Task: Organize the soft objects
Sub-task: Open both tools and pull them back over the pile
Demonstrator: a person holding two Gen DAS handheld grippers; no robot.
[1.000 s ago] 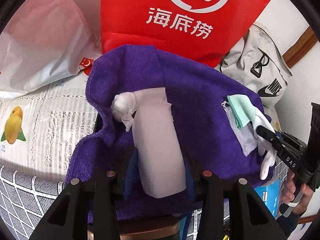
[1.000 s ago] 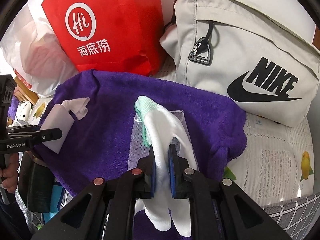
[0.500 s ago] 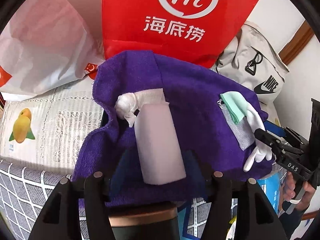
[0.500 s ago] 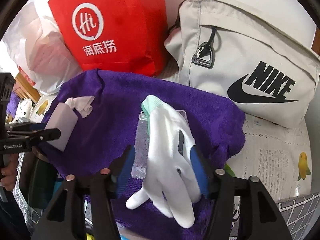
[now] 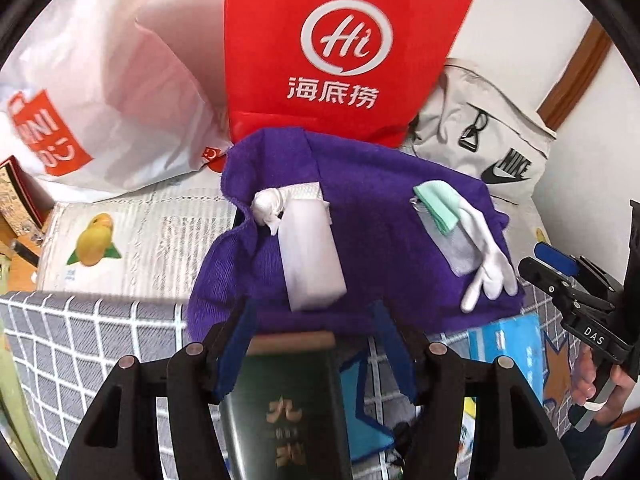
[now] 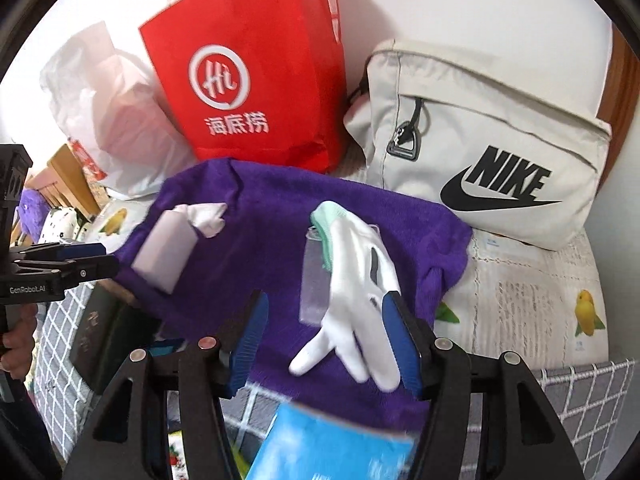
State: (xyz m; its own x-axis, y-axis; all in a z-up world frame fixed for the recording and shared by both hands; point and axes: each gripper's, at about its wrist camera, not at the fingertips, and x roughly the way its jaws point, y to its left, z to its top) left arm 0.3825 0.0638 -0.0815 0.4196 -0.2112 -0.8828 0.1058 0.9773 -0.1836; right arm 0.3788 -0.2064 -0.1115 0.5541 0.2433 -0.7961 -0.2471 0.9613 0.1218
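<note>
A purple towel [image 5: 372, 216] [image 6: 264, 248] lies spread over a raised stack. On its left rests a white soft block with a knotted white cloth [image 5: 308, 252] [image 6: 168, 252]. On its right lies a white glove with a mint cuff [image 5: 480, 248] [image 6: 360, 288] on a clear packet. My left gripper [image 5: 316, 320] is open, just below the block and apart from it. My right gripper [image 6: 324, 320] is open, its blue pads either side of the glove's fingers, not gripping. Each gripper shows in the other's view, the right one [image 5: 560, 280] and the left one [image 6: 80, 264].
A red Hi paper bag [image 5: 336, 52] [image 6: 256, 92], a white plastic bag [image 5: 100, 92] and a grey Nike bag [image 6: 480, 160] stand behind the towel. A dark green box [image 5: 284, 408] and a blue pack [image 6: 332, 448] lie in front, on a checked cloth.
The right gripper opened and let go of the glove, which now lies on the towel. The left gripper opened off the white block. Both grippers pulled back.
</note>
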